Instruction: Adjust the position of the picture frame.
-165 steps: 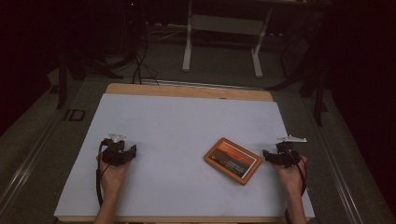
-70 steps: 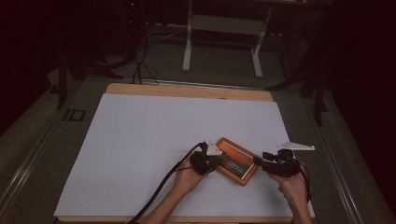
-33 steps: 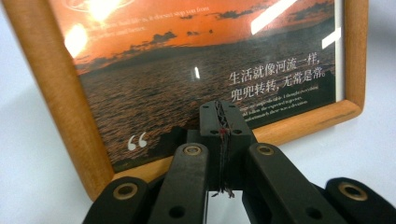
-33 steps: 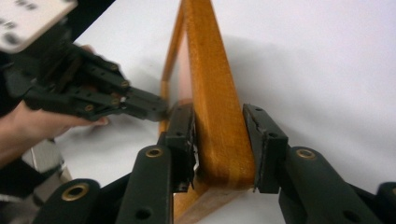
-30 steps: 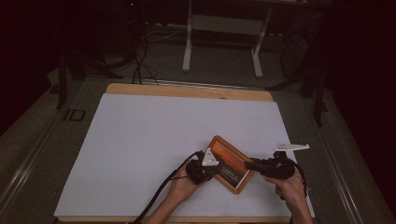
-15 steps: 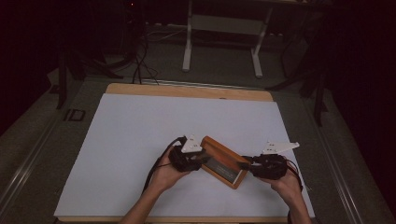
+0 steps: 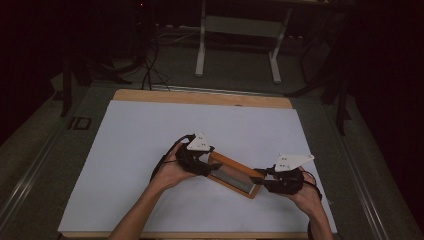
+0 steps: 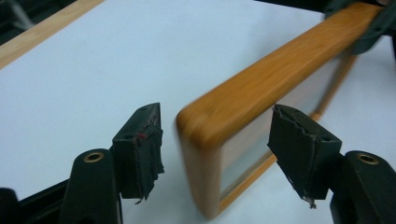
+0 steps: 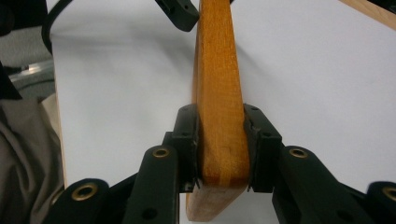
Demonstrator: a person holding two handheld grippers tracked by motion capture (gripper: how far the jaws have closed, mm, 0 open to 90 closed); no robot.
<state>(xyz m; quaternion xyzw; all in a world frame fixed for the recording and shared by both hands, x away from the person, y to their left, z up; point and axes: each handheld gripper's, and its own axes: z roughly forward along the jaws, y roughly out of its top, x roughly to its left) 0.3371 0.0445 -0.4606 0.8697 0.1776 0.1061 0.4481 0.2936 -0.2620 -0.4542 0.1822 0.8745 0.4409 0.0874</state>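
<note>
frame: a wooden frame [image 7: 235, 173] stands on its long edge on the white sheet [image 7: 125, 150] of the bench [image 7: 200, 96], lying between the two hands, glass face toward the person.
right tool: the right tool [image 9: 219, 154] is clamped on the frame's end, pads flat against both faces of the wood; in the high view it sits at the frame's right end [image 7: 265, 176].
left tool: the left tool [image 8: 219, 140] has just been opening; its jaws stand wide apart, with the frame's other end between them but neither pad touching it. In the high view it is at the frame's left end [image 7: 212, 167].
step: judged from this, the frame is being stood up or turned, and the right grip alone carries it now.
do it well: keep the right grip square and firm on the wood, not on the glass; hold the frame upright while the left tool backs straight away, so a pad does not catch the corner.
risk: with one end held, the frame could swing or tip toward its face.
</note>
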